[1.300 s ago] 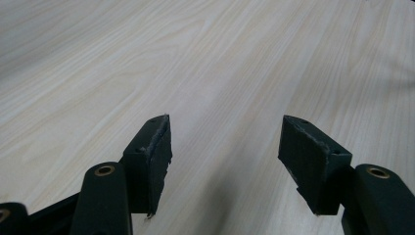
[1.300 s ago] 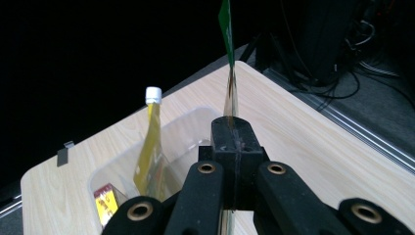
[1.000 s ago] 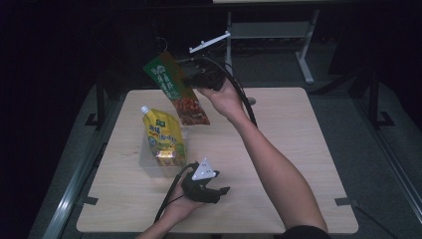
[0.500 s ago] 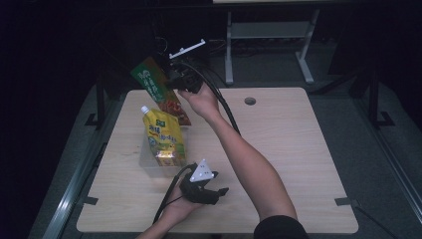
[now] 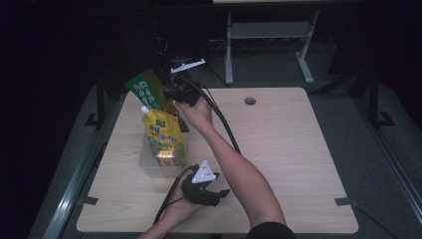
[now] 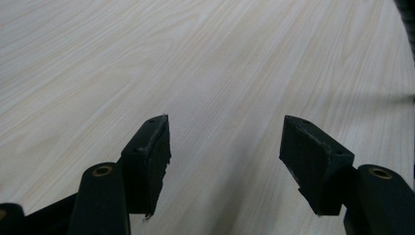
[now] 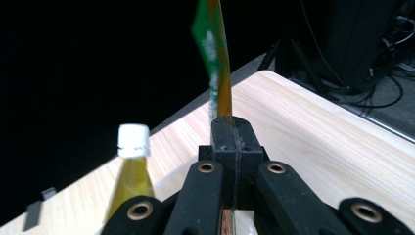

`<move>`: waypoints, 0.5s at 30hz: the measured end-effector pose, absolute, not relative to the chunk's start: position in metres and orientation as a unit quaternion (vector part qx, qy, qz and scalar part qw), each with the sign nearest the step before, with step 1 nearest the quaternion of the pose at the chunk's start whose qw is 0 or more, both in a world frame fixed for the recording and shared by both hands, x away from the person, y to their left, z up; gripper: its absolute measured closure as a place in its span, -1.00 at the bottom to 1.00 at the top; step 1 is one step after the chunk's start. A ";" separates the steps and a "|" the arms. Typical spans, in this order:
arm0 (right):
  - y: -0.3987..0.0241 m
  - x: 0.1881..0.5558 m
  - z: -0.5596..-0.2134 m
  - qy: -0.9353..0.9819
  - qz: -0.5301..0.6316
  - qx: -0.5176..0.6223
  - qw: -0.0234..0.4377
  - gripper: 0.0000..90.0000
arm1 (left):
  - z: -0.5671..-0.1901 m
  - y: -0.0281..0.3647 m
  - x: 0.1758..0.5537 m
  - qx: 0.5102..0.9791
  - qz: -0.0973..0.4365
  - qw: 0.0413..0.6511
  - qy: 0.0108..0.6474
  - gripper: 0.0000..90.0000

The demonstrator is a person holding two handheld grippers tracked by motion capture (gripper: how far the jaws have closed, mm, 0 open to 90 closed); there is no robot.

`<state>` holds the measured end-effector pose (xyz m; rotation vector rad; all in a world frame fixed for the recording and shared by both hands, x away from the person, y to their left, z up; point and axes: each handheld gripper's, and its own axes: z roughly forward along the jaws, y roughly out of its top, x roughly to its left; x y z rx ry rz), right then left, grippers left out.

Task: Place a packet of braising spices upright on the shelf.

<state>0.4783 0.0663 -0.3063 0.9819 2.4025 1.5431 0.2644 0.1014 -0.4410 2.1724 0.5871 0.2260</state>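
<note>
The right gripper (image 7: 234, 142) clamps a green packet (image 7: 214, 54) edge-on — a yellow pouch (image 7: 131, 171) stands just beside; the left gripper (image 6: 225, 156) rests on the table (image 6: 220, 58), its jaws apart and empty.

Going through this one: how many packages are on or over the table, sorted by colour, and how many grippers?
Green packet, pinched in the shut right gripper: 1
Yellow spout pouch with white cap, standing in a clear container: 1
Grippers, counting the open left gripper resting on the table: 2
Total: 2 packages, 2 grippers
</note>
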 end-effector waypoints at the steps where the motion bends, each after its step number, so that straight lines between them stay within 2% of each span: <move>1: 0.065 0.478 -0.309 0.793 0.512 0.325 0.061 1.00 | -0.441 0.101 0.264 0.868 0.090 0.427 0.236 -0.21; 8: 0.053 0.473 -0.328 0.779 0.518 0.347 0.065 1.00 | -0.440 0.101 0.265 0.864 0.090 0.432 0.241 -0.22; 15: 0.049 0.469 -0.328 0.793 0.505 0.334 0.070 1.00 | -0.440 0.100 0.265 0.864 0.091 0.432 0.240 -0.22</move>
